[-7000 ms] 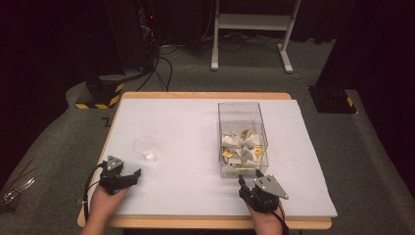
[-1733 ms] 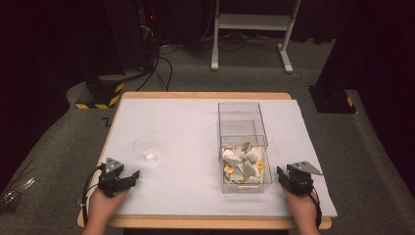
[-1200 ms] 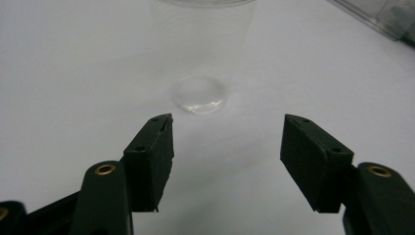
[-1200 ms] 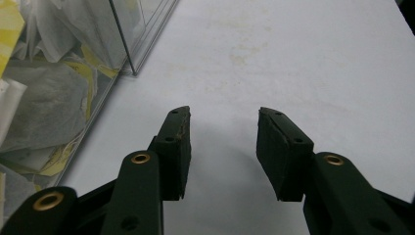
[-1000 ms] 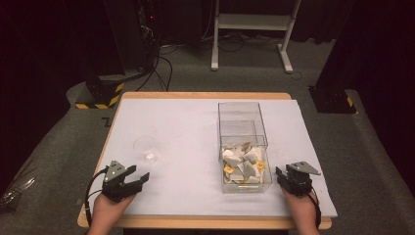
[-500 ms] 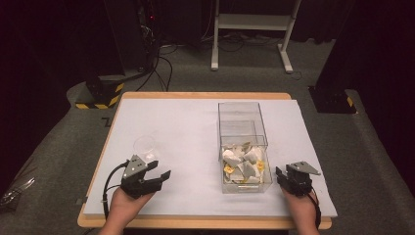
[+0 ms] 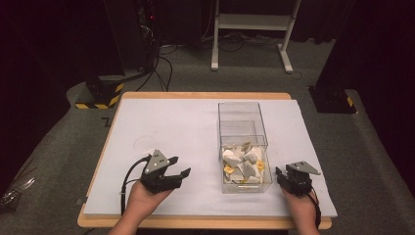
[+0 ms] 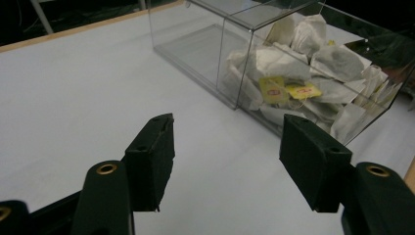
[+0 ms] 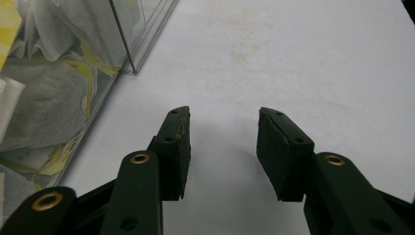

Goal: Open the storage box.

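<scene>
The left gripper (image 7: 180, 172) has its jaws set wide apart with nothing between them; in the left gripper view they frame bare white worktop (image 8: 73, 88) and aim toward the clear box (image 8: 254, 54) a little way ahead. The right gripper (image 7: 280, 175) sits just beside the near right corner of the clear box (image 7: 243, 142), its jaws also apart, narrower than the left pair, and empty; in the right gripper view only the white surface lies between them, with the box wall close on their left.

The box stands right of centre on the worktop (image 7: 186, 122). A clear divider splits it: the far half is empty, the near half holds a heap of tea bags (image 7: 242, 164). The tea bags (image 8: 293, 63) are white paper pouches with small yellow tags (image 8: 288, 90); the tags carry a red mark, too small to read.

A small clear round dish (image 7: 145, 144) lies on the worktop just beyond the left gripper
</scene>
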A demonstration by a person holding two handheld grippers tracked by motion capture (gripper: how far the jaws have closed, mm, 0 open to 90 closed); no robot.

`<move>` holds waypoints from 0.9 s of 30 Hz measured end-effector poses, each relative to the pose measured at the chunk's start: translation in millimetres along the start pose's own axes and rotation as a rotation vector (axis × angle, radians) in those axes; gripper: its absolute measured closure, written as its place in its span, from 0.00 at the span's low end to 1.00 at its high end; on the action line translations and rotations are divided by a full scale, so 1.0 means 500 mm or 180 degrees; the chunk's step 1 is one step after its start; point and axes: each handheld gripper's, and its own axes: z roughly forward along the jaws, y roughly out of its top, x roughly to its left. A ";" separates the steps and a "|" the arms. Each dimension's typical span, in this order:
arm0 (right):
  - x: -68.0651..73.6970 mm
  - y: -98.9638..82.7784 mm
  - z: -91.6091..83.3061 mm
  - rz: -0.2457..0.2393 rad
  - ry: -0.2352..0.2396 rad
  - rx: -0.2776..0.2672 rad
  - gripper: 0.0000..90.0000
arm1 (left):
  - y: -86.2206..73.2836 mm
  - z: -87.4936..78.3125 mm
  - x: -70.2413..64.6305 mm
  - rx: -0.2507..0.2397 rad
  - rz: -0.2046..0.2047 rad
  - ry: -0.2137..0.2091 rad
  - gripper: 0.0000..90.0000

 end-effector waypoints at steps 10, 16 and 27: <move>-0.001 0.000 0.000 -0.0007 0.0014 -0.0007 0.62 | 0.039 0.036 -0.043 -0.0056 0.0067 -0.0182 0.42; -0.002 0.000 0.000 -0.0020 0.0029 -0.0008 0.62 | 0.057 0.063 -0.062 -0.0076 0.0102 -0.0253 0.43; -0.002 0.000 -0.001 -0.0016 0.0057 -0.0012 0.62 | 0.104 0.119 -0.115 -0.0012 0.0228 -0.0438 0.44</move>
